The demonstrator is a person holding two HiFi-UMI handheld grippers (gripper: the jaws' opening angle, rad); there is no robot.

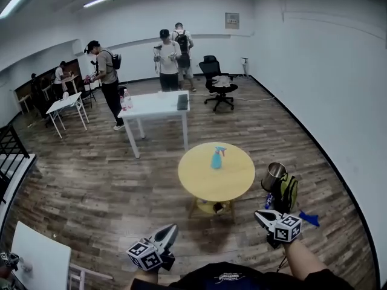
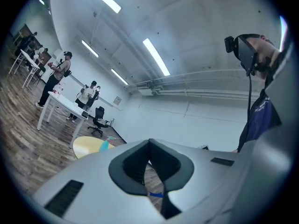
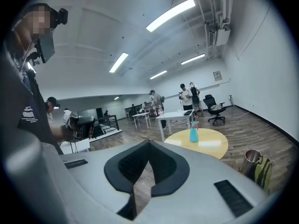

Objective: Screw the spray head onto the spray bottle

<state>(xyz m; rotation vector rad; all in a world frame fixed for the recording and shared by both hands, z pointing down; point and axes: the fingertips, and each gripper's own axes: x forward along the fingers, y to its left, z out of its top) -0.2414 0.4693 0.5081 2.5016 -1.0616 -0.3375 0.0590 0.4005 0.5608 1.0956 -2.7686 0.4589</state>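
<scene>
Two moves first: close in on the spray bottle point(image 1: 216, 158) standing mid-top on the round table point(image 1: 195, 187), well ahead; then part the left claw point(image 1: 170, 231) and right claw point(image 1: 260, 217), both fully closed, holding nothing.

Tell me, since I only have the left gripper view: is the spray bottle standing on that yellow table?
Observer: Yes. In the head view the blue bottle stands upright near the middle of the round table, alone on its top.
Operator: What is the other hand doing?
Observer: The right gripper has its fingers shut with nothing between them.
Operator: Anything near the table?
Observer: To its right there is a metal cup next to a green bag.
</scene>
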